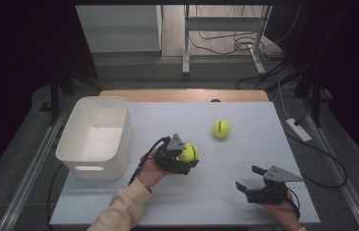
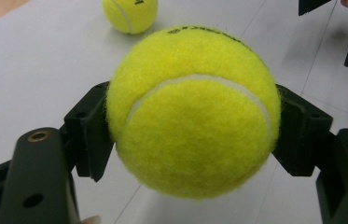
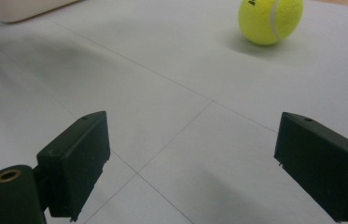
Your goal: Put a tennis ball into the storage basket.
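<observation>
Nearest to us, at the lower right of the high view, our right gripper [image 1: 250,179] sits low over the tabletop [image 1: 244,139] with its jaws spread wide and nothing between them; in the right gripper view the bare grey surface shows between the two black pads. A little farther in, left of centre, our left gripper [image 1: 190,156] is clamped on a tennis ball [image 1: 188,152], one pad pressed against each side of the yellow felt. In the left gripper view the held ball [image 2: 192,112] hangs clear above the surface. Beyond it, a second tennis ball [image 1: 221,128] rests on the tabletop, well apart from both grippers. To the left stands a white bin [image 1: 95,137].
</observation>
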A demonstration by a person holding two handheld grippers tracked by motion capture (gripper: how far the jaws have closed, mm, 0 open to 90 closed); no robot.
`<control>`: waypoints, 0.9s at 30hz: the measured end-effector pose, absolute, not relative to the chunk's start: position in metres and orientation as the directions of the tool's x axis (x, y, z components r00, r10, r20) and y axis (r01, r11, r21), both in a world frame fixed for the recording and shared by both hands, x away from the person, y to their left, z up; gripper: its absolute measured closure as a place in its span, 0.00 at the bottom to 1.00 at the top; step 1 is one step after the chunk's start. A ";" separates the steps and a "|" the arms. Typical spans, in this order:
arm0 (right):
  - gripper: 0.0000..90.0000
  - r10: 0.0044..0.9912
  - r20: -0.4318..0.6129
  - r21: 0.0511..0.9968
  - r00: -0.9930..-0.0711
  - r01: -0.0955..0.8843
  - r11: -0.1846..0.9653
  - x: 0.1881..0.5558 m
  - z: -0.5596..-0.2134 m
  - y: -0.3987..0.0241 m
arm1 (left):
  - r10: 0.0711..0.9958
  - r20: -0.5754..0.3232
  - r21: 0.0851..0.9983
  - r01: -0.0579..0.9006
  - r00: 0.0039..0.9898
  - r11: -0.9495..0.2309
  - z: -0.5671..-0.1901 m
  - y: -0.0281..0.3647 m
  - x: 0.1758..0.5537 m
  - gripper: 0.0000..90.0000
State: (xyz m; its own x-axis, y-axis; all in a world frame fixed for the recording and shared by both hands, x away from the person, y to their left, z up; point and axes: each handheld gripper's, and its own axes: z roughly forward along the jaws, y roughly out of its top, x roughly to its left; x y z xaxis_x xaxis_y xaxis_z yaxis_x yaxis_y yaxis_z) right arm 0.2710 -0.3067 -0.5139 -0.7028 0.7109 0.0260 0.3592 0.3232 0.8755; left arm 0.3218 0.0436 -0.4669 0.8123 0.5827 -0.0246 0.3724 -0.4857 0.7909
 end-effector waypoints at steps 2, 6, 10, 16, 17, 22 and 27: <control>0.12 0.710 0.025 0.876 -0.703 0.358 0.324 0.271 -0.514 -0.307 | 0.586 -0.027 0.798 0.371 0.810 -0.476 -0.464 0.047 0.321 0.29; 0.12 0.710 0.023 0.877 -0.704 0.356 0.324 0.271 -0.513 -0.307 | 0.593 -0.027 0.806 0.369 0.805 -0.464 -0.458 0.053 0.320 0.29; 0.12 0.710 0.023 0.877 -0.704 0.355 0.324 0.271 -0.513 -0.307 | 0.601 -0.023 0.816 0.363 0.799 -0.451 -0.452 0.059 0.319 0.29; 0.12 0.711 0.024 0.877 -0.703 0.356 0.323 0.271 -0.513 -0.307 | 0.610 -0.022 0.827 0.357 0.792 -0.434 -0.445 0.067 0.318 0.29; 0.12 0.711 0.023 0.877 -0.703 0.355 0.323 0.271 -0.513 -0.307 | 0.611 -0.021 0.830 0.355 0.791 -0.431 -0.443 0.069 0.317 0.29; 0.12 0.711 0.023 0.878 -0.702 0.355 0.322 0.271 -0.513 -0.307 | 0.617 -0.018 0.836 0.350 0.787 -0.423 -0.439 0.074 0.316 0.29; 0.12 0.711 0.023 0.878 -0.703 0.354 0.322 0.271 -0.513 -0.307 | 0.627 -0.011 0.849 0.339 0.779 -0.406 -0.431 0.082 0.314 0.29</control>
